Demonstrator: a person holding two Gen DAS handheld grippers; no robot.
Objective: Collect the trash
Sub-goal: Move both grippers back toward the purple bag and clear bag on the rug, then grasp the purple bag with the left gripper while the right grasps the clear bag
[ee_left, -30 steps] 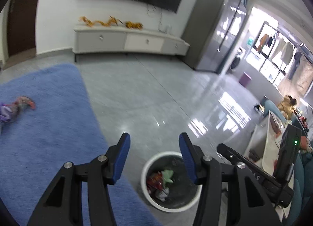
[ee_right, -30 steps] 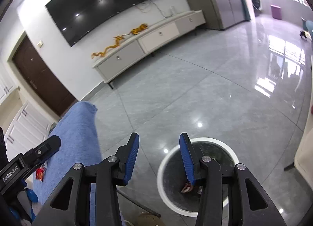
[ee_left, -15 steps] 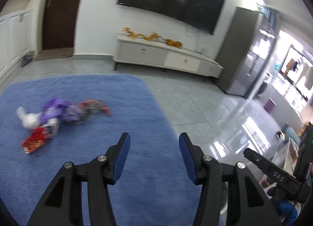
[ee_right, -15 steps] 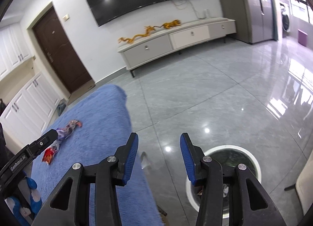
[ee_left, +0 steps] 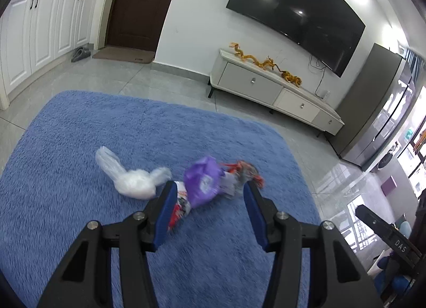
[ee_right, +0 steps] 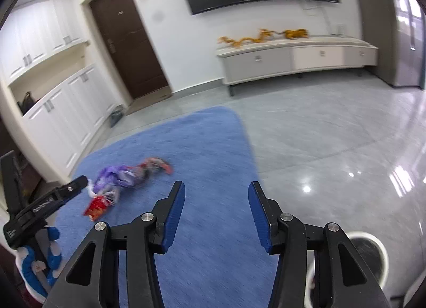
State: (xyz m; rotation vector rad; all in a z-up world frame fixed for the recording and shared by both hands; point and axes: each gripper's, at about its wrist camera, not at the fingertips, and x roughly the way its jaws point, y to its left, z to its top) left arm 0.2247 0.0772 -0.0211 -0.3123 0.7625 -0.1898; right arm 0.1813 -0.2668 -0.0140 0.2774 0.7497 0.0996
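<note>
Left gripper point(ee_left: 207, 210) sits low-centre of the left wrist view, blue pads spread wide apart, nothing between them. Right above/behind the gap lies the trash cluster on the blue rug point(ee_left: 80, 126): purple wrapper point(ee_left: 203, 181) mid-frame, red-and-white snack packet point(ee_left: 179, 208) partly hidden behind the left finger, red/grey crumpled wrapper point(ee_left: 245, 172) to its right, blurred. White plastic bag point(ee_left: 130, 177) lies left of centre, just beside the purple one. All 4 look to rest on the rug, none gripped.

Right gripper point(ee_right: 215, 213) low-centre in the right wrist view, pads also wide apart & empty. Same pile shows mid-left there: purple wrapper point(ee_right: 114, 177), red snack packet point(ee_right: 97, 205) below it, crumpled wrapper point(ee_right: 155, 165) to the right. The white bag isn't made out here. Trash bin point(ee_right: 372, 252), white rim w/ dark inside, sits lower right on the grey tile floor point(ee_right: 332, 134), off the rug, well apart from the pile. Contents not legible in this frame.

Progress, as a judgement: pile is uncollected, so the bulk of the visible job is left – at least 4 pcs to grab & carry to the bin. Left tool is lined up nearest the purple wrapper, likely the next pick; contact not yet made. Motion blur on the pile, so exact overlaps among wrappers can't be told
</note>
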